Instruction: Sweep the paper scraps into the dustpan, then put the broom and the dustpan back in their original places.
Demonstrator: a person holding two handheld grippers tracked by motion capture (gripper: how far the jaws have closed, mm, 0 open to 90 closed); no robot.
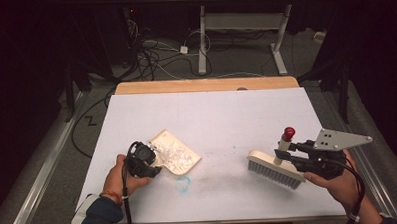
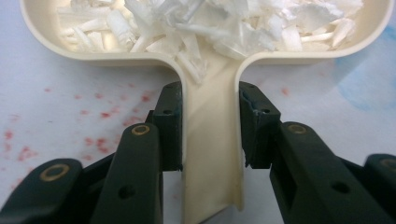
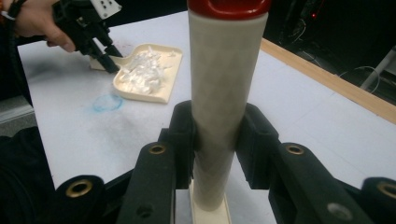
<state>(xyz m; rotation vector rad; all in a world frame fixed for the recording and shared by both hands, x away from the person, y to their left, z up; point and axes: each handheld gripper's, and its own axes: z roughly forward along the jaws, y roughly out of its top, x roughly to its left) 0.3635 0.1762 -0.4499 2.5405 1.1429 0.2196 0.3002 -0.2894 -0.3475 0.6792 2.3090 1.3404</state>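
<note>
A cream dustpan [image 1: 180,153] full of white shreds [image 2: 187,23] lies left of centre on the white table. My left gripper [image 1: 147,163] is shut on the dustpan's handle [image 2: 212,154], one pad on each side. At the right, a cream hand brush [image 1: 273,168] rests with its bristles on the table. Its handle [image 3: 226,93], topped by a red cap [image 1: 288,134], stands up between the jaws of my right gripper [image 3: 217,140], which is shut on it. In the right gripper view the dustpan [image 3: 147,72] and the left gripper [image 3: 100,46] appear farther off.
A blue smudge [image 1: 183,183] and a grey smear mark the table [image 1: 211,116] between pan and brush. Red specks [image 2: 102,140] dot the surface near the pan's handle. A wooden edge [image 1: 205,85] runs along the far side, with cables and desk legs beyond.
</note>
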